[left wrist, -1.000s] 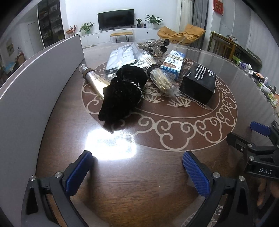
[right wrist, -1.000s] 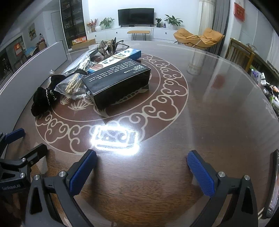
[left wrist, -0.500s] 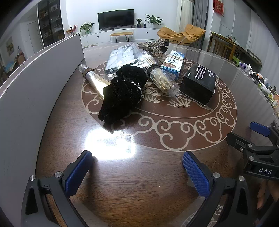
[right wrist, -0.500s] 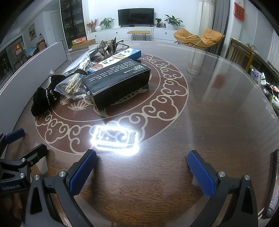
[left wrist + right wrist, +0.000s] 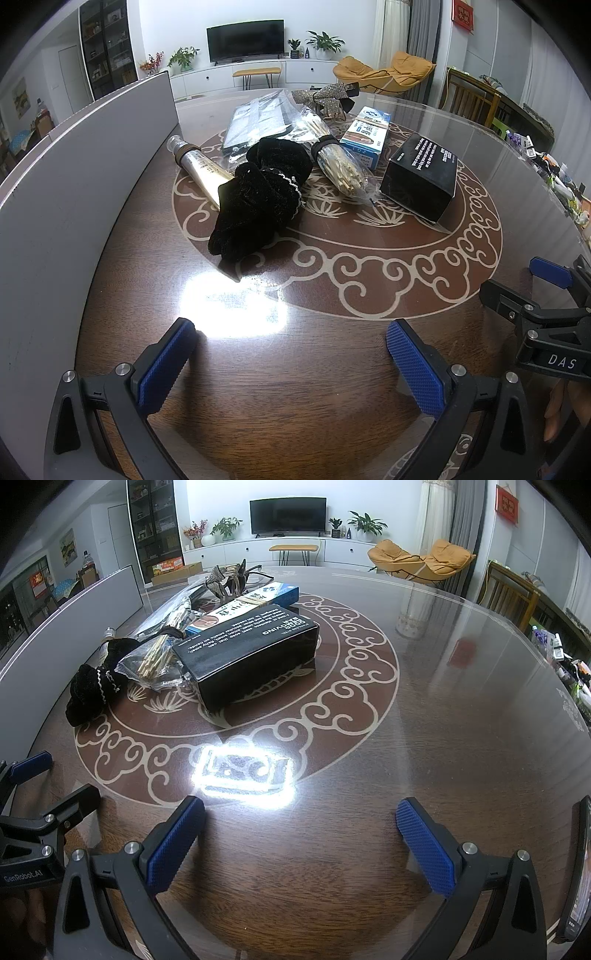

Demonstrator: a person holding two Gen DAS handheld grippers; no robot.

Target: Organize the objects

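A cluster of objects lies on the round wooden table (image 5: 295, 387). A black velvet scrunchie (image 5: 258, 206) sits nearest, with a silver tube (image 5: 201, 170) to its left. Right of it lie a bag of wooden sticks (image 5: 340, 166), a blue-white box (image 5: 365, 136) and a black box (image 5: 421, 177) (image 5: 251, 653). Behind are a clear plastic packet (image 5: 258, 118) and a glittery bow (image 5: 325, 96). My left gripper (image 5: 288, 354) stands open over bare wood short of the scrunchie. My right gripper (image 5: 299, 830) is open too, well short of the black box.
A tall grey panel (image 5: 74, 177) runs along the table's left side. A phone (image 5: 576, 878) lies at the right edge in the right wrist view. Small bottles and clutter (image 5: 554, 177) crowd the far right rim. Lamp glare (image 5: 243, 771) marks the wood.
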